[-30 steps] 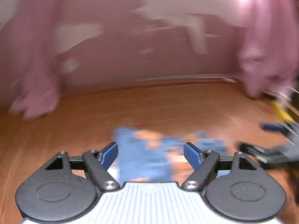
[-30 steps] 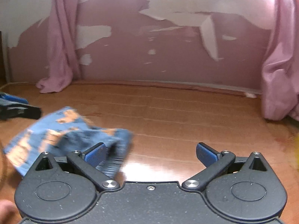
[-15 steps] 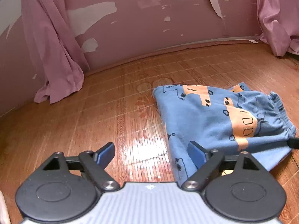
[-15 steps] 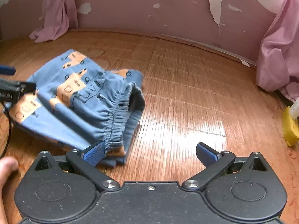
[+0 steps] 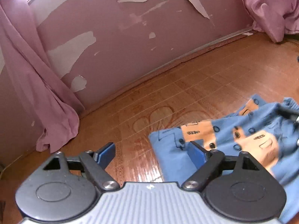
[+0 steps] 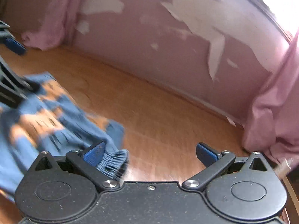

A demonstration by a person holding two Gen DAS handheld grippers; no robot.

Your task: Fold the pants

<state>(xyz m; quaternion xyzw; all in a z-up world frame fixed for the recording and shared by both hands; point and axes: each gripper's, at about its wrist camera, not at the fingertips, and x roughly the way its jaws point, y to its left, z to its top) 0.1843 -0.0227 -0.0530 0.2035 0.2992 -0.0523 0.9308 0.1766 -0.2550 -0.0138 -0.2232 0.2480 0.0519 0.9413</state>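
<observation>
The pants (image 5: 233, 145) lie on the wooden floor (image 5: 186, 93), blue fabric with orange printed patches, bunched and partly folded over. In the right wrist view the pants (image 6: 56, 123) are blurred; their gathered elastic waistband (image 6: 114, 160) sits at the near edge, just beside the inner face of one blue pad of the right tool.

The left tool (image 5: 151, 153) has its 2 fingers spread wide. One blue pad (image 5: 196, 153) overlaps the near left corner of the pants in the picture; whether it touches the fabric cannot be told. The other pad (image 5: 106, 153) stands over bare floor to the left of the pants. Nothing is pinched.

The right tool (image 6: 151, 151) is likewise spread wide, with bare floor between its pads.

Beyond the pants, the floor meets a pink wall (image 5: 130, 37) with patches of peeled paint. Pink curtains (image 5: 37, 102) hang to the floor on either side of the pants, well apart from them.
</observation>
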